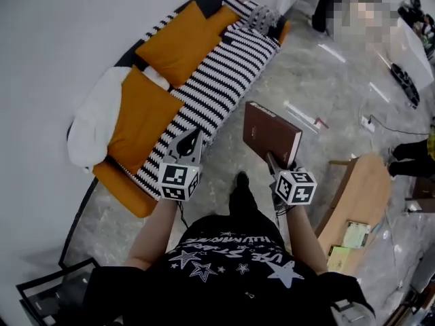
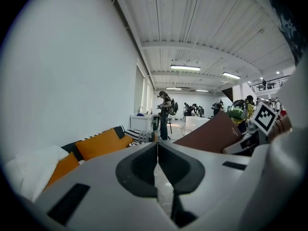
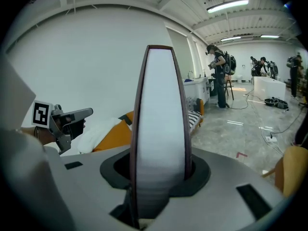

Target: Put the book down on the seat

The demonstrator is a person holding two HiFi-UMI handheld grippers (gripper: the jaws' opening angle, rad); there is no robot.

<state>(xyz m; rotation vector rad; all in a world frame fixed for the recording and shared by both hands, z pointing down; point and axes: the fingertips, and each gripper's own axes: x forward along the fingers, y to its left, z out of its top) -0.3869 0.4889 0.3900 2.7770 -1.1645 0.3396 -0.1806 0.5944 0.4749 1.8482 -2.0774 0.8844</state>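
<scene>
A thick brown hardcover book (image 1: pixel 270 134) hangs over the floor, just right of the sofa seat (image 1: pixel 216 80), which has a black-and-white striped cover. My right gripper (image 1: pixel 274 163) is shut on the book's near edge; in the right gripper view the white page block (image 3: pixel 160 129) stands upright between the jaws. My left gripper (image 1: pixel 192 141) is shut and empty, hovering at the seat's front edge. From the left gripper view (image 2: pixel 157 154) the book (image 2: pixel 211 136) shows at the right.
Orange cushions (image 1: pixel 178 39) and a white pillow (image 1: pixel 92 124) lie along the sofa back. A wooden table (image 1: pixel 357 202) stands at the right with papers on it. Cables and a power strip (image 1: pixel 370 123) lie on the marble floor. People stand far off.
</scene>
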